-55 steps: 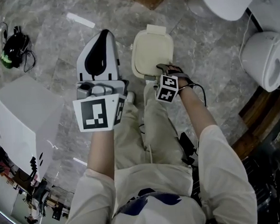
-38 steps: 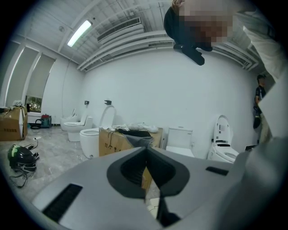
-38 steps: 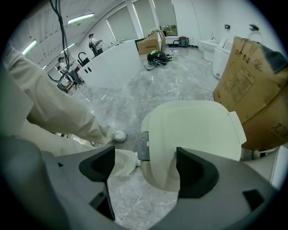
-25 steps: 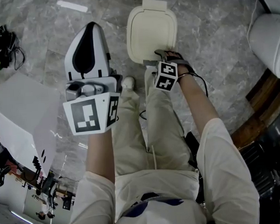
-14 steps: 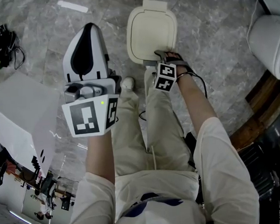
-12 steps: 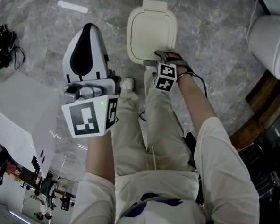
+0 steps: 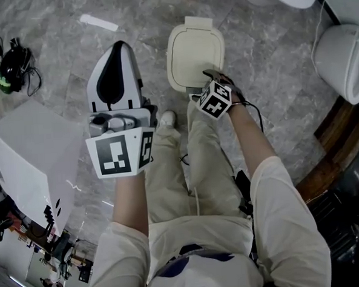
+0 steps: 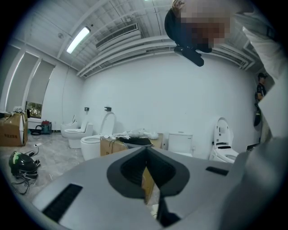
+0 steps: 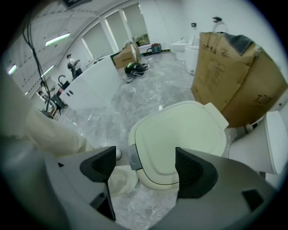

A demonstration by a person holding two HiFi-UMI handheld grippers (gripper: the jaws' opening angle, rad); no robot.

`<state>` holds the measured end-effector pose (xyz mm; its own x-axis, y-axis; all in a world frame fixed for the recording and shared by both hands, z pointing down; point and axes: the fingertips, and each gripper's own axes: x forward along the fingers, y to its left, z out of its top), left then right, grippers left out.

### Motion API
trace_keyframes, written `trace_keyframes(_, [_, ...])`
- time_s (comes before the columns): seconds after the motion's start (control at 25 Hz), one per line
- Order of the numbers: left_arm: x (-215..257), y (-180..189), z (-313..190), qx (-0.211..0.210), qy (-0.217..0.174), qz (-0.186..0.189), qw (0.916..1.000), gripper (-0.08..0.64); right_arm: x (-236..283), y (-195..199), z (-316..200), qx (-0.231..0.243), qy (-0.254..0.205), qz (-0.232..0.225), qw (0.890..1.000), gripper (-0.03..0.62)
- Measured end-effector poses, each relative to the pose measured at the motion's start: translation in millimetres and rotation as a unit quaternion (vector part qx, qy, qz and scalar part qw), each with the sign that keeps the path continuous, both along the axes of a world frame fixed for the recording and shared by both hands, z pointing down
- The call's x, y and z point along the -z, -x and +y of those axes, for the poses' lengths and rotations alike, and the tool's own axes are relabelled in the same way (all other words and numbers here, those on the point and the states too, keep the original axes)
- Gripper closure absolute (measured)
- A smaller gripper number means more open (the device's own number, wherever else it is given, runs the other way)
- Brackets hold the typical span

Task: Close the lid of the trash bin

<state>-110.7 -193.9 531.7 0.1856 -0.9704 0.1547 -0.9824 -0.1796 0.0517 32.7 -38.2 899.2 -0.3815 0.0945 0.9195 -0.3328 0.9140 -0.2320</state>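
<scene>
Nearest, at 10 o'clock from the person's knees, the left gripper (image 7: 119, 47) is held up with its jaws pressed together on nothing. It has no part here and is best kept clear. At 12 o'clock, just past the feet, the right gripper (image 9: 145, 166) hangs over the near edge of the trash bin (image 7: 195, 54), jaws spread wide and grasping nothing. The cream lid (image 9: 180, 134) lies flat and looks already down. To finish well, press gently by the grey tab (image 9: 134, 157) to check it has seated, then lift straight off. Farther, at 2 o'clock, stands a toilet (image 7: 342, 69).
</scene>
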Motion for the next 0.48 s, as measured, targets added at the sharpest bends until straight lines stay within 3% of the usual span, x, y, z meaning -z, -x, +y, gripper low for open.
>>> trace_keyframes(0.16, [38.1,-5.1,0.1,-0.006,-0.019,0.0,0.9998,0.56,52.2,1.0,-36.0,-0.089,-0.023,-0.032,0.995,0.177])
trace_keyframes(0.48, [137.6,-13.1,5.7,-0.012,-0.068,0.012,0.9975,0.56,200.2,1.2,-104.1,-0.212,-0.116,-0.101,0.965,0.181])
